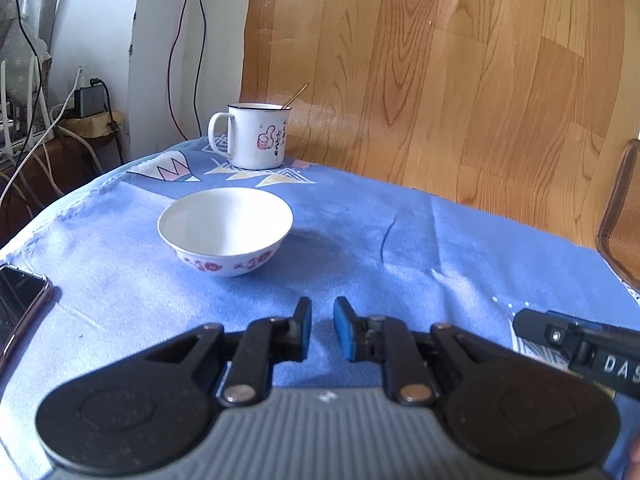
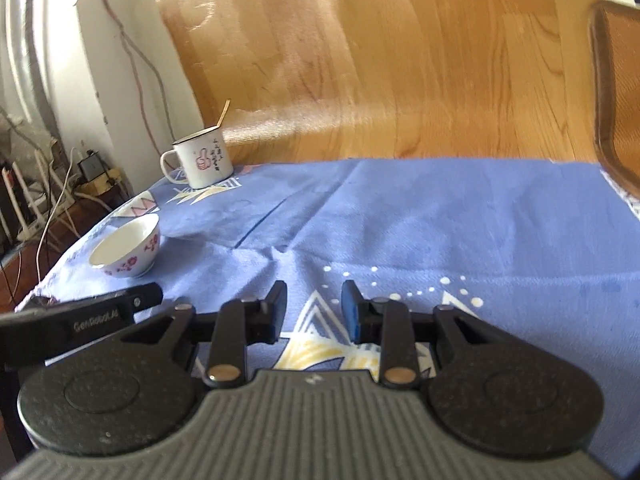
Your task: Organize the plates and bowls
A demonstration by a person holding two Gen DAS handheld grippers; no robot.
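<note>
A white bowl (image 1: 225,230) with red flowers on its outside stands upright on the blue tablecloth (image 1: 400,248), ahead and left of my left gripper (image 1: 322,312). That gripper is open with a narrow gap and holds nothing. The bowl also shows in the right wrist view (image 2: 127,251), far left. My right gripper (image 2: 314,296) is open and empty above the cloth's patterned front part. No plate is in view.
A white enamel mug (image 1: 256,136) with a spoon stands at the table's far edge. A phone (image 1: 18,304) lies at the left edge. A wicker chair (image 1: 620,216) is at the right. Cables and a power strip (image 1: 76,116) lie beyond the table on the left.
</note>
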